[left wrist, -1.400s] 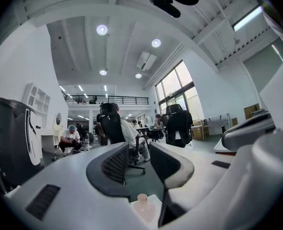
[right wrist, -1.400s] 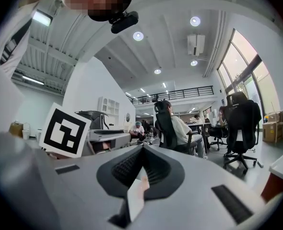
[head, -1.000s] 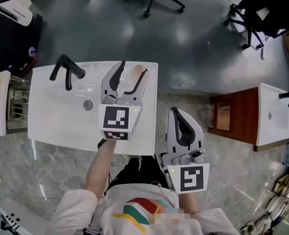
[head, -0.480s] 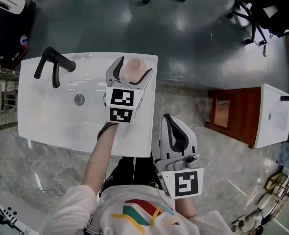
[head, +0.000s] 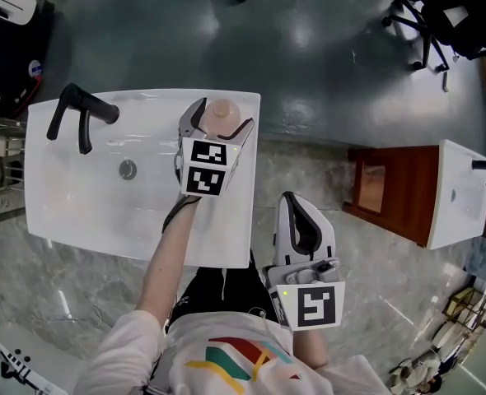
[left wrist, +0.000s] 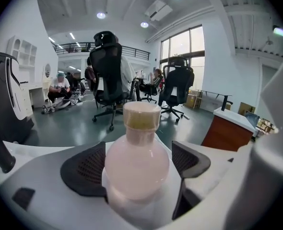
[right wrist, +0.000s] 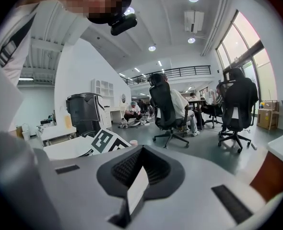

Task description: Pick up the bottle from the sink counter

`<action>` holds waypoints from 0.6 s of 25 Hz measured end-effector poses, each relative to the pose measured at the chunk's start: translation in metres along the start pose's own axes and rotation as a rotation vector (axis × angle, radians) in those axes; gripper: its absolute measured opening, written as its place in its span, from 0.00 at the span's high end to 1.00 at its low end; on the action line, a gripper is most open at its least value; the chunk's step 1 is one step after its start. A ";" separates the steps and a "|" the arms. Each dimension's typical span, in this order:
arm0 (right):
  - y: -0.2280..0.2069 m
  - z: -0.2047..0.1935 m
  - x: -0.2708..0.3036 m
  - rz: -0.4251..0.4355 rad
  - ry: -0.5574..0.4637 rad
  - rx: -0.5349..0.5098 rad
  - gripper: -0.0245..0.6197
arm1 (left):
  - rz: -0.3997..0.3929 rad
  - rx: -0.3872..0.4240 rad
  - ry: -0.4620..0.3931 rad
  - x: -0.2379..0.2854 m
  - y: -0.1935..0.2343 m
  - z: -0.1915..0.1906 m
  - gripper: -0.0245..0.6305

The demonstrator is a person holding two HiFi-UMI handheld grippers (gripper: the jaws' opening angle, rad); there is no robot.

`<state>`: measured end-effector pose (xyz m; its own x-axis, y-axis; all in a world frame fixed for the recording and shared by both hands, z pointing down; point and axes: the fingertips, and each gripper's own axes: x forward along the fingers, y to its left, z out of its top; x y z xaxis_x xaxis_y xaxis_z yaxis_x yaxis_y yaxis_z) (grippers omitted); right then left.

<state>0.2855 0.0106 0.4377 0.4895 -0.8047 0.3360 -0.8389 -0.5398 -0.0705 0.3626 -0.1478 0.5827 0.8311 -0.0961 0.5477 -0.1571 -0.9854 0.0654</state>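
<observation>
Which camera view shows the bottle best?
The left gripper view: the bottle stands close and central between the left gripper's opening jaws. The head view shows only its cap from above; the right gripper view, just a distant pink sliver.

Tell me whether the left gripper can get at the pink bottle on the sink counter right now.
Probably yes: the bottle stands right between the jaws of the left gripper, which are opening, and nothing looks to be in the way.
</observation>
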 end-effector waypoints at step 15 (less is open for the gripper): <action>-0.002 -0.006 -0.004 -0.011 0.004 0.028 0.95 | 0.059 0.006 0.064 0.013 0.007 -0.008 0.35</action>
<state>0.2840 0.0166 0.4423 0.4974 -0.7980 0.3402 -0.8267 -0.5549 -0.0927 0.3680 -0.1544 0.5963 0.7845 -0.1454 0.6029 -0.2019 -0.9790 0.0266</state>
